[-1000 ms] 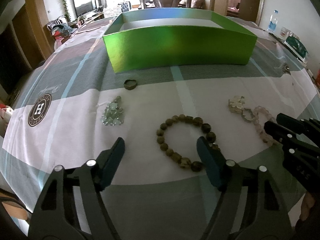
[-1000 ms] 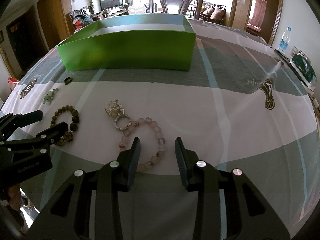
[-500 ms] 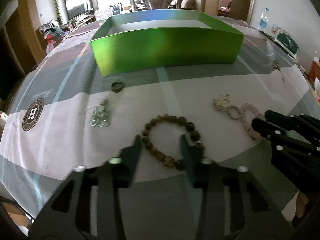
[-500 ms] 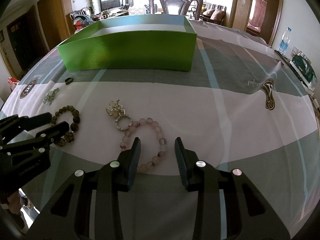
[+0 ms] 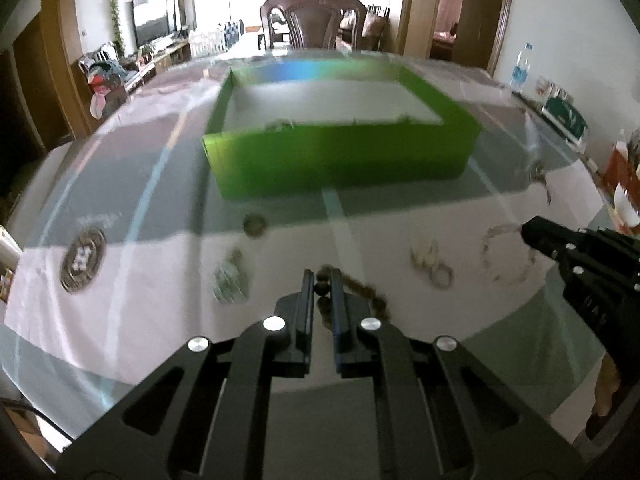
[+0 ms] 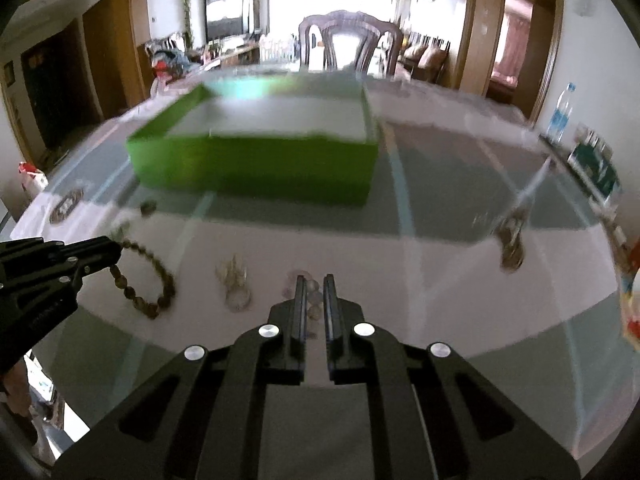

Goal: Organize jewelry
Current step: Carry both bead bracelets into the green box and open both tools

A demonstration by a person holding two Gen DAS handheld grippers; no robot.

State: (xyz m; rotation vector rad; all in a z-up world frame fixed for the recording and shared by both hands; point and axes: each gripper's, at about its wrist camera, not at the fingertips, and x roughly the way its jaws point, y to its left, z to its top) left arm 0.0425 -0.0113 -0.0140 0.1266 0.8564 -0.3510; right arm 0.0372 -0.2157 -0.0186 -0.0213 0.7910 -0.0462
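My left gripper (image 5: 320,274) has its jaws closing tight on the brown bead bracelet (image 5: 372,298), with beads pinched between the pads and the rest trailing right. In the right wrist view that bracelet (image 6: 164,276) hangs as a loop from the left gripper (image 6: 116,250). My right gripper (image 6: 314,280) likewise has its jaws closing on the pale pink bead bracelet (image 6: 314,304). From the left wrist the pink loop (image 5: 485,250) dangles at the right gripper's tip (image 5: 526,232). The open green box (image 5: 340,160) stands beyond, on the table.
On the cloth lie a dark ring (image 5: 255,224), a cluster of clear stones (image 5: 230,280) and a silver charm with a ring (image 5: 430,260). A metal trinket (image 6: 512,240) lies far right. A water bottle (image 6: 560,114) and a chair (image 5: 316,20) stand behind.
Both grippers shut on their bracelets and rose, lifting the brown loop and the pink loop off the cloth. The box's inside has come into sight.
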